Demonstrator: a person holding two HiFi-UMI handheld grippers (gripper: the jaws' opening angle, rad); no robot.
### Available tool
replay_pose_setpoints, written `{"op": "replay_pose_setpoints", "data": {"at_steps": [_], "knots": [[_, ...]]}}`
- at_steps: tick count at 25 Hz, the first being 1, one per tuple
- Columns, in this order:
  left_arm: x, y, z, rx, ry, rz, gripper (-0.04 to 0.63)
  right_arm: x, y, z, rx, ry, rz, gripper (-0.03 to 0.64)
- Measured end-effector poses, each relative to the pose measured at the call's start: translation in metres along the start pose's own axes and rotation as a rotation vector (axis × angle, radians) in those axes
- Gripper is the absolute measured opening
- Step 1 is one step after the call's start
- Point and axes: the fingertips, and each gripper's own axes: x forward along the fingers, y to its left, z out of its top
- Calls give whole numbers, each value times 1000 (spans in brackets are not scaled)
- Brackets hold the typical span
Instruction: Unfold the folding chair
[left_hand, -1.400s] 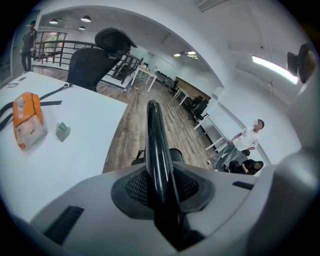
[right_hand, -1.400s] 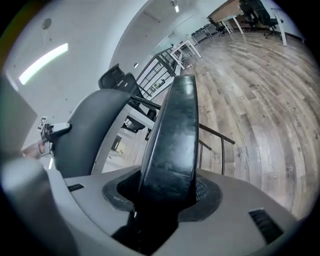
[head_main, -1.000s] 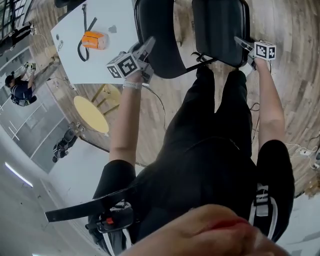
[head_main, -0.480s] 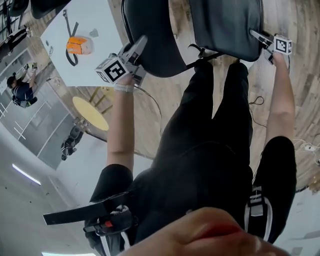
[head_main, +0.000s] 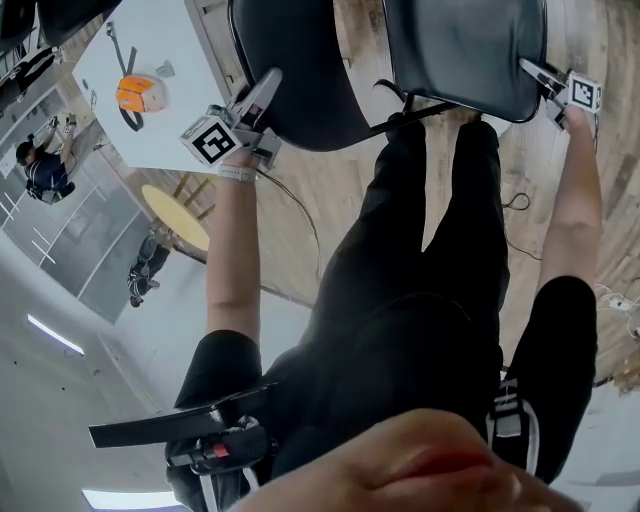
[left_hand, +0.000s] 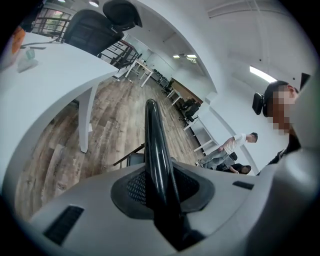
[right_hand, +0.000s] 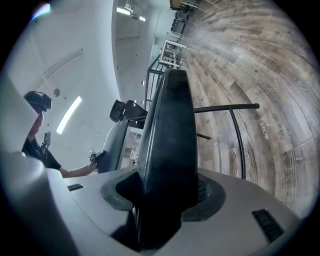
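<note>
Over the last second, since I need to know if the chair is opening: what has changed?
The left gripper has moved left in the head view and the right gripper right, spreading them apart; the left panel and right panel look broader. The right gripper's fingers have just opened slightly, the panel still between them. Both grips stayed.

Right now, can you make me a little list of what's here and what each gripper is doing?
Chair: black folding chair, held by both grippers
Left gripper: shut on its thin black tube
Right gripper: shut on its thick padded panel
Table: white, beside the chair, orange thing on top
Floor: wooden planks
</note>
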Motion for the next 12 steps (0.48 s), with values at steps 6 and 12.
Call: {"op": "replay_pose_setpoints", "data": {"at_steps": [6, 12], "knots": [[18, -9, -10, -24, -17, -6, 80, -27, -28, 9, -44, -2, -16, 211], [43, -47, -20, 40, 48, -45, 87, -58, -68, 16, -54, -2, -125, 229]]}}
